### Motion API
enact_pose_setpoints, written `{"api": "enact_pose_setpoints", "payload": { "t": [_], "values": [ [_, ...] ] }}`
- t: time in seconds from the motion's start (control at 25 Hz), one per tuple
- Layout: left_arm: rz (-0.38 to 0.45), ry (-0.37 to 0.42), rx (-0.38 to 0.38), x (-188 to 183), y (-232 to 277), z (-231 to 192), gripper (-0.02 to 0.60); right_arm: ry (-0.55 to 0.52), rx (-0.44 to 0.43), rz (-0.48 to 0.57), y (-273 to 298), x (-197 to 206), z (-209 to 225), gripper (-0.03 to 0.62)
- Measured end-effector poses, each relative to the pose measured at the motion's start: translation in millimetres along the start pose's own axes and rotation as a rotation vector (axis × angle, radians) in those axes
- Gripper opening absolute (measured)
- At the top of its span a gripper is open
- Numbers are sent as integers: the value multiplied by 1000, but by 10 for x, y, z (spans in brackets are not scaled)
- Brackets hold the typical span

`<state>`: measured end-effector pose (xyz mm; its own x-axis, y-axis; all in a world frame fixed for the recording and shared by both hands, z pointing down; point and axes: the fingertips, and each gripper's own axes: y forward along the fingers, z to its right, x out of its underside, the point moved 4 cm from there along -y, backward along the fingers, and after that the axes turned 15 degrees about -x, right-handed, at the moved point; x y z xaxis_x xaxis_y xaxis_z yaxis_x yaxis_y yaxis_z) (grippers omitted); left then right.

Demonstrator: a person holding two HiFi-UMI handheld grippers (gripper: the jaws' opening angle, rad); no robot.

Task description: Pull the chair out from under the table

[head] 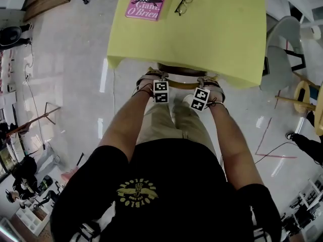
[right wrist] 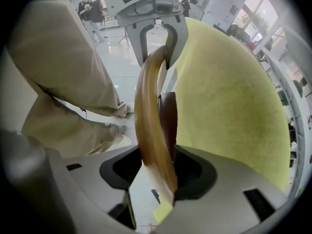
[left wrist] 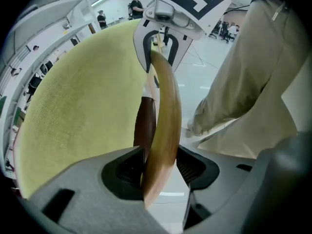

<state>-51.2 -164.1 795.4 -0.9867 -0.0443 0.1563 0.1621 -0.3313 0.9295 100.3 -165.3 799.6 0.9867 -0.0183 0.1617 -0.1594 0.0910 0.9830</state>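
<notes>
You have the chair (head: pixel 176 68) tucked almost wholly under the yellow-covered surface (head: pixel 222 39). Only its curved wooden top rail (head: pixel 182 85) and a strip of a darker part show at the near edge. Your left tongs (head: pixel 160 91) are clamped on the rail toward its left end, and your right tongs (head: pixel 200 99) are clamped toward its right end. Each gripper view shows the wood pinched between narrowed jaws, with the other tongs gripping farther along the same rail. So the grasp looks made and the pull itself is the step in hand, with the chair not yet clear of the surface. The next move, I judge, calls for drawing both hands straight back toward you, together and evenly, so the chair slides without twisting or dragging on the cloth. The book (head: pixel 148 1) and glasses (head: pixel 183 3) lie well apart from the rail, at the far side.
</notes>
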Motion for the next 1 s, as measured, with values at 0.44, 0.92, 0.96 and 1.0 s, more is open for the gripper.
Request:
{"api": "enact_pose_setpoints", "payload": {
  "t": [0.44,0.92,0.96,1.0],
  "values": [
    [-12,-24,37,-34,-147,319,196,-17,-44,20,-10,15,-342,196],
    [45,34,64,77,-165,526,196,82,-50,-7,78,-93,-651,197],
    [50,39,68,95,-196,576,196,89,-50,-12,85,-117,-712,198],
    [56,45,69,114,-225,625,196,96,-49,-14,91,-142,-772,198]
  ]
}}
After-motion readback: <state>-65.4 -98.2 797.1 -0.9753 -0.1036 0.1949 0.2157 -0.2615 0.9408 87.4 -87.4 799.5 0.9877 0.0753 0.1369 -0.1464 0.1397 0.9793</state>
